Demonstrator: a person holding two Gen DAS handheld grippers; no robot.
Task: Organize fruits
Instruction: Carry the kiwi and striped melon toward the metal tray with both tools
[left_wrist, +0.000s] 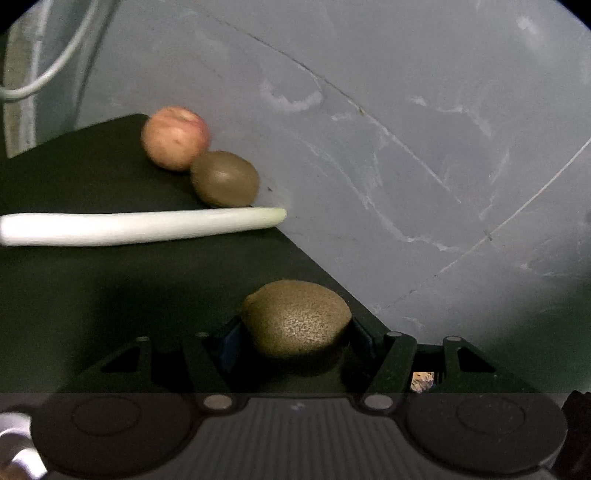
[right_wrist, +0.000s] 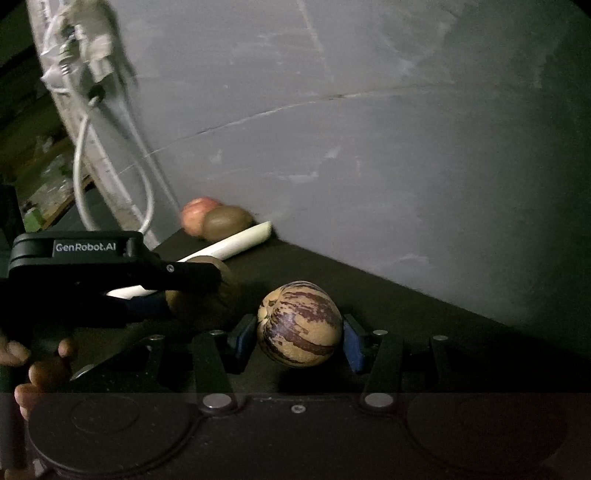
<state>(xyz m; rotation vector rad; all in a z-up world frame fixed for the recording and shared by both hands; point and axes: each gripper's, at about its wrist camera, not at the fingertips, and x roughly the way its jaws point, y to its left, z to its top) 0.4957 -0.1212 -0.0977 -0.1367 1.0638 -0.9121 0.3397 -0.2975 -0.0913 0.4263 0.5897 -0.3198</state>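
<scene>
while angled down, l claw grips kiwi.

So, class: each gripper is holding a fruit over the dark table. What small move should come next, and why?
Probably carry the left gripper and its kiwi toward the far corner and set it beside the other kiwi and the apple. Fruit is already grouped there, behind the leek. The right gripper can follow with its striped pepino melon.

Kiwi between apple and leek
</scene>
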